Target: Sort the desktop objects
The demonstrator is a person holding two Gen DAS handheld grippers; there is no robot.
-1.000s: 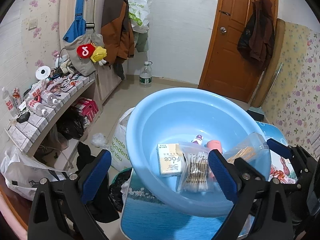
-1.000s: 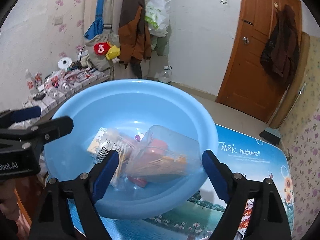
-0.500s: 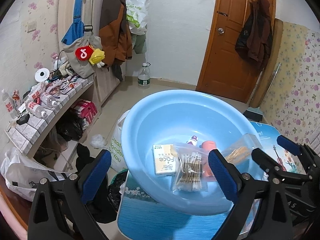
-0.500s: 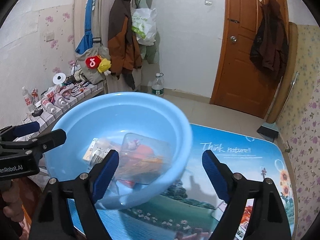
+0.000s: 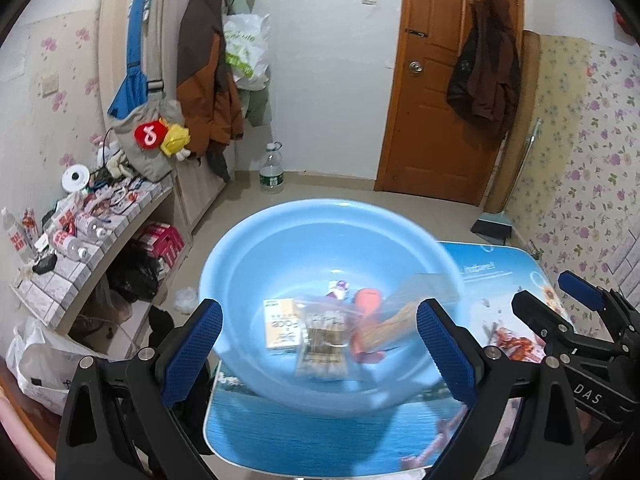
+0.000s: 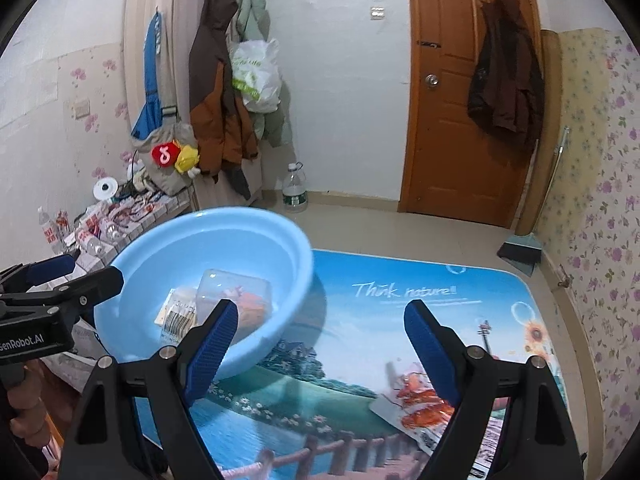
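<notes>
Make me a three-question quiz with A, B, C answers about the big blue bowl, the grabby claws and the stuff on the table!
1. Where is the clear plastic box?
A. inside the round light-blue plastic basin
B. on the floor
C. hanging on the door

2. What colour are the gripper pads?
A. red
B. blue
C. yellow

3. How is the right gripper?
A. shut on the basin
B. shut on a bottle
C. open, holding nothing

Answers: 1 A, the box lies among other items within the basin's wall. 2 B, both fingers carry blue pads. 3 C, its jaws stand wide above the picture-printed tabletop.
</notes>
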